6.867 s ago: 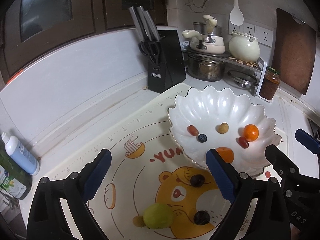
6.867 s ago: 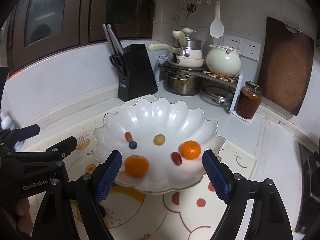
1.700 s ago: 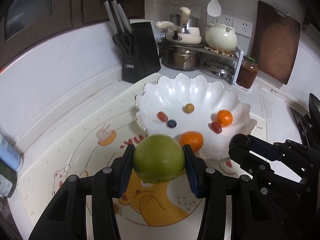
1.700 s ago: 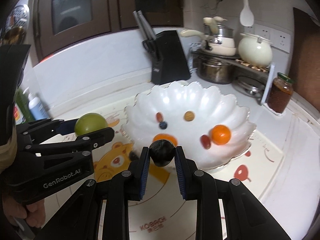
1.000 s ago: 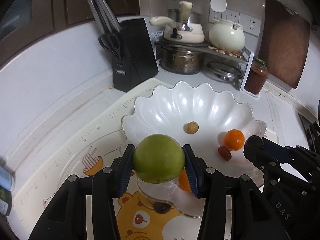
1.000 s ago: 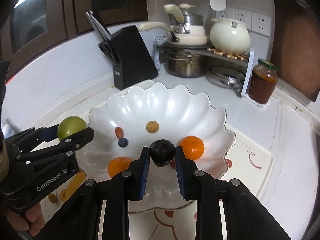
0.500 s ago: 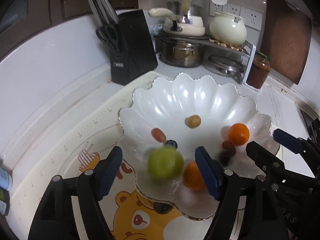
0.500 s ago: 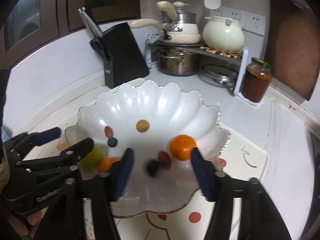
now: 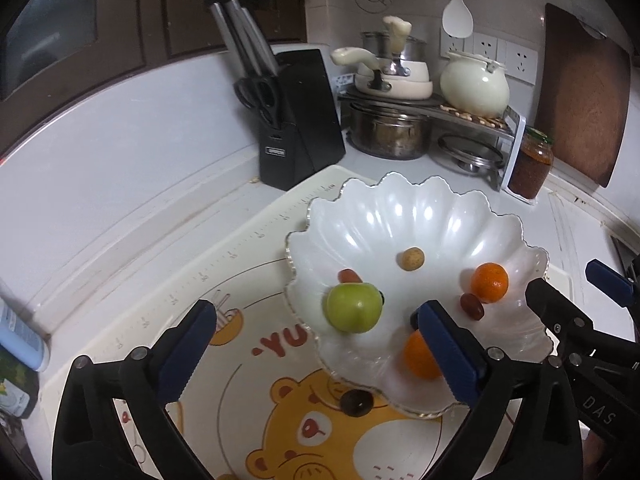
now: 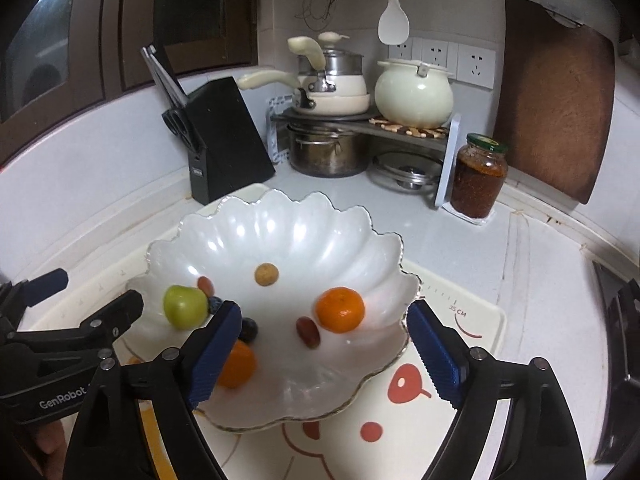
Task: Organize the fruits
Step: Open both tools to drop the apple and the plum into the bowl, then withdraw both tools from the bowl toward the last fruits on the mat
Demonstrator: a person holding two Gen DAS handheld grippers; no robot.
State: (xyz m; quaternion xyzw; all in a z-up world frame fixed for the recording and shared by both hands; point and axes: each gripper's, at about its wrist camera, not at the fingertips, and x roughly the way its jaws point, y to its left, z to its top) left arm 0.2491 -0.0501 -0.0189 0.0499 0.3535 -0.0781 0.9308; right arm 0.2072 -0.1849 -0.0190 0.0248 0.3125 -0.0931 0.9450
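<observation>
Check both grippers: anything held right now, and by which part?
Nothing held. Left gripper and right gripper have jaws opening with nothing pinched; the green fruit and dark fruit lie loose in the white bowl.

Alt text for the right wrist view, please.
The right gripper, its jaws opening and empty, hangs over a white scalloped bowl holding a green fruit, two oranges and small fruits. Left gripper at left; knife block behind.
</observation>
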